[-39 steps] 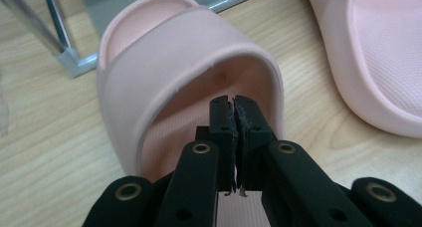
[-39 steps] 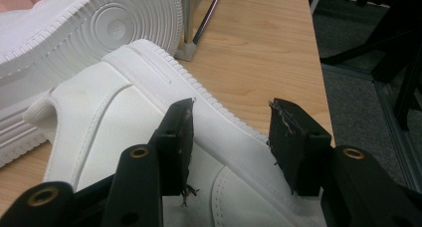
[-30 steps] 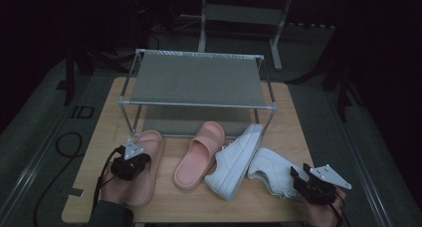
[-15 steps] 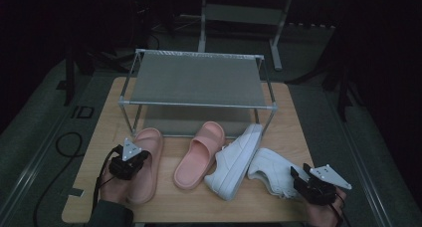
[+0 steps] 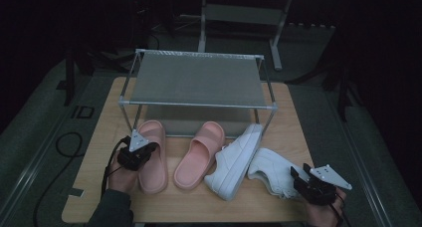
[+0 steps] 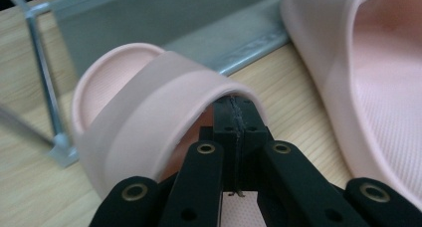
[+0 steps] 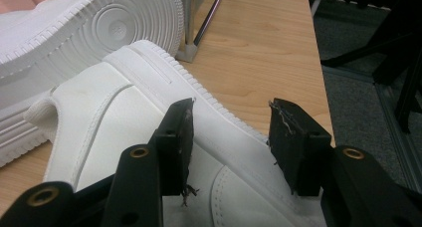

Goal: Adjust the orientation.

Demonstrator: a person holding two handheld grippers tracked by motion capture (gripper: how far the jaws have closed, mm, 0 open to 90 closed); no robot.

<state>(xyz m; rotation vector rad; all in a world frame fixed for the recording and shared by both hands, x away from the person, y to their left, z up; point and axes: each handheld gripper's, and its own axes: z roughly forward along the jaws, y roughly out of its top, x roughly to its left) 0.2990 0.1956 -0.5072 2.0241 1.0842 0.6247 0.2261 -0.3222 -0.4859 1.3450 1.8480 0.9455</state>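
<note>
On the wooden worktop (image 5: 94, 187) stands a metal shoe rack (image 5: 199, 80) with grey shelves; in front of it lie four shoes in a row: a pink slide on the left (image 5: 154, 162), a second pink slide (image 5: 199, 155) beside it, a white sneaker tipped on its side (image 5: 234, 160), and another white sneaker (image 5: 271, 170) lying near the right edge. In the high view the left gripper (image 5: 142, 150) sits over the left pink slide, held by a hand (image 5: 122, 174) that comes in from the bottom edge. In the left gripper view its jaws are clenched together on the edge of the slide's strap (image 6: 164, 102), the pads meeting under the arch of the band; the slide's toe points toward the lower shelf of the rack, and the second pink slide (image 6: 368, 87) lies just beside it on the right of that view. The right gripper (image 5: 303, 179) rests at the right-hand white sneaker in the high view; in the right gripper view its jaws stand apart on either side of the sneaker's side wall (image 7: 149, 102), one pad close against the upper and the other clear of it over the sole edge, so it is released and grasps nothing; the tipped sneaker's ribbed sole (image 7: 99, 28) shows just beyond, beside a leg of the rack (image 7: 189, 18).
</note>
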